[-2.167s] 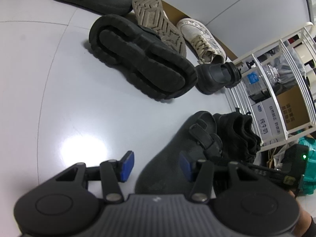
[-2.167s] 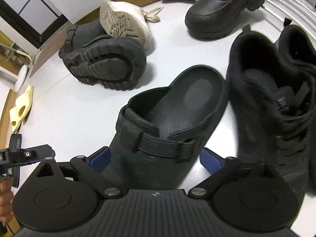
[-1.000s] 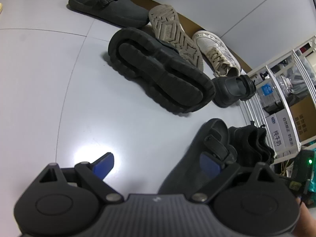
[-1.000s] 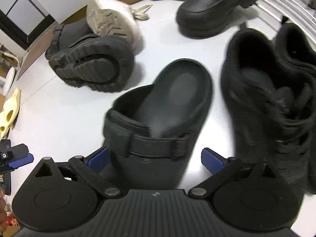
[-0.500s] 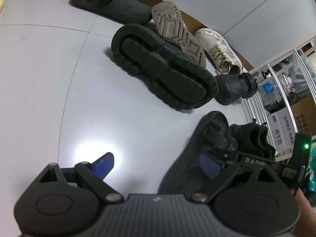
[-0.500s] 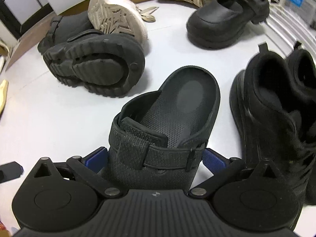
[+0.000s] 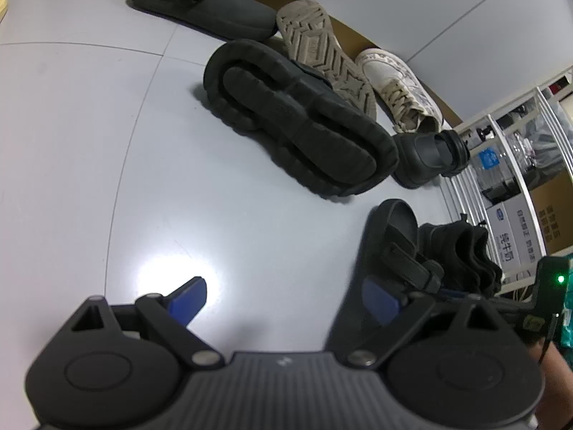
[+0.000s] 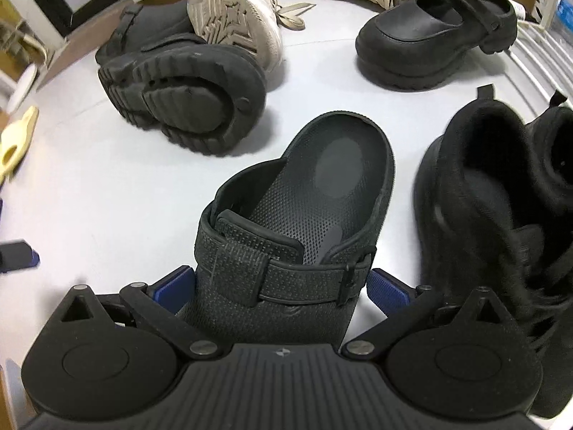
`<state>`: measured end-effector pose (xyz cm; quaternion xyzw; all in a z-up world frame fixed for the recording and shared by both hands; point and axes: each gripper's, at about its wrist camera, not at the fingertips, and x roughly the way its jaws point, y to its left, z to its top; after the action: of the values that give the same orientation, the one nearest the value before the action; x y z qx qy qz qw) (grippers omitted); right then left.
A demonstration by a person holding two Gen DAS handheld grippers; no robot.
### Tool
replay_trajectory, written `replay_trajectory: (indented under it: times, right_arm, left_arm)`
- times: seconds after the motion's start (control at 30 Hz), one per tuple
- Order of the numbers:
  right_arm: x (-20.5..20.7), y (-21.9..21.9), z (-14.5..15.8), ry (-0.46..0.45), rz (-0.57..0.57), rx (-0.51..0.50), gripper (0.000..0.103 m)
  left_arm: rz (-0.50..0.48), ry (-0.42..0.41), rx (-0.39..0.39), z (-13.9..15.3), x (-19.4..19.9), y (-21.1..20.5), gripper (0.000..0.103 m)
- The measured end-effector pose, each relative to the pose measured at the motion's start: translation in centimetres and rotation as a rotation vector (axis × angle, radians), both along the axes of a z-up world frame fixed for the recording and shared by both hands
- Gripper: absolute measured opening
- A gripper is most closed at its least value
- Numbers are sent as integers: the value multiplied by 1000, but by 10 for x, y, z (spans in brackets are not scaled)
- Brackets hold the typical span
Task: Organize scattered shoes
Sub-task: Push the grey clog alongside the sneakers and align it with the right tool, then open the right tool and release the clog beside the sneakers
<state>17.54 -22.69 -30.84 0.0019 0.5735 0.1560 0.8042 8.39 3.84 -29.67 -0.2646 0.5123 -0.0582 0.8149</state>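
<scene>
A dark grey strapped clog (image 8: 322,186) lies on the pale floor with its heel pointing away from me. My right gripper (image 8: 281,285) is open at full width and straddles the clog's toe, a blue pad close against each side below the strap. From the left wrist view the same clog (image 7: 394,229) lies at the lower right, partly behind one blue pad. My left gripper (image 7: 284,299) is open over bare floor and holds nothing. The matching clog (image 7: 204,3) lies far off by the wall.
A pair of black lace-up shoes (image 8: 494,197) stands right of the clog. A chunky black shoe (image 8: 189,100) lies sole-up to the left, its mate (image 8: 429,36) upright beyond. White sneakers (image 7: 322,46) rest near the wall. A white wire rack (image 7: 501,165) borders the right.
My right gripper has slid forward along the clog, so its pads now flank the toe. My left gripper has opened wide and drawn back from the clog.
</scene>
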Motion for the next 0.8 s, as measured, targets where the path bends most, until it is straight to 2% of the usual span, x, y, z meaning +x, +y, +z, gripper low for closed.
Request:
replay_trajectory:
  times: [0.17,0.37,0.67,0.8]
  right_arm:
    - [-7,-11,6,4,2,-72,103]
    - [-10,-14,13,-23,-31,-1,103]
    - [-5,4,-9,-32,-34,-90,103]
    - [-5,3,-14,-28,-6,-80,103]
  left_arm:
    - [8,-6,-5,1,0,2,95]
    - [3,-6,-4,1,0,0,95]
    - [-10,-7,-9,1,2,-1,95]
    - [-7,-2,-6,0,0,1,95]
